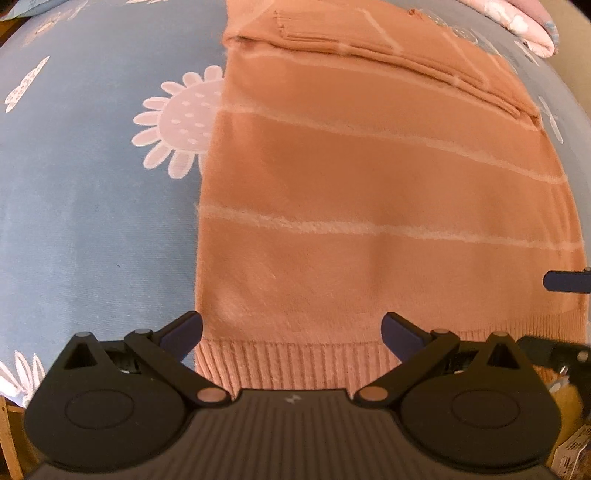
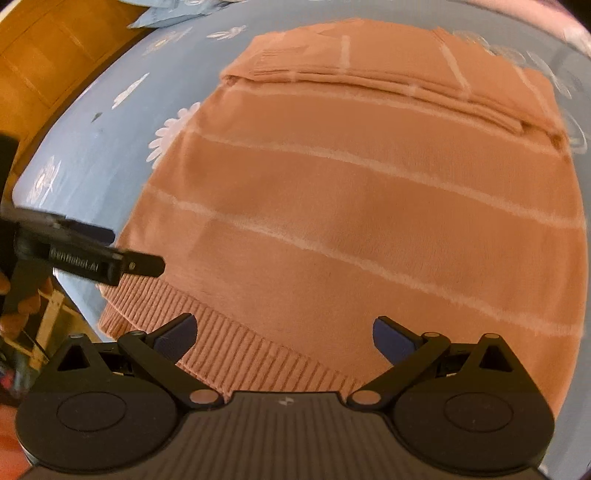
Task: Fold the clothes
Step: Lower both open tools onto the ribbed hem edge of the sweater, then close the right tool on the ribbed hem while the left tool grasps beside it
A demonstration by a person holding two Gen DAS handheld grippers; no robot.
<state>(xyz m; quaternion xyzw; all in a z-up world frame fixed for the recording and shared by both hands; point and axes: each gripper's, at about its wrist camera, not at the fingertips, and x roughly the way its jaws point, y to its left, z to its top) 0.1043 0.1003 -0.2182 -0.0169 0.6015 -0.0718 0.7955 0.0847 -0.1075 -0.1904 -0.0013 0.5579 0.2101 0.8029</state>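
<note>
An orange knit sweater (image 1: 369, 177) with thin pale stripes lies flat on a blue bedsheet (image 1: 92, 221), its sleeves folded across the far end and its ribbed hem (image 1: 291, 362) nearest me. My left gripper (image 1: 291, 332) hovers open over the hem's left corner, nothing between its fingers. My right gripper (image 2: 284, 336) is also open, just above the ribbed hem (image 2: 258, 354) further right on the sweater (image 2: 369, 203). In the right wrist view the left gripper (image 2: 110, 254) shows at the left edge by the hem corner. A blue fingertip of the right gripper (image 1: 567, 281) shows at the right edge of the left wrist view.
The bedsheet (image 2: 92, 147) carries white flower and cloud prints. A pink patterned quilt (image 1: 517, 22) lies at the far right corner. Wooden furniture (image 2: 44, 62) stands beyond the bed's left side. A person's fingers (image 2: 22, 306) hold the left gripper's handle.
</note>
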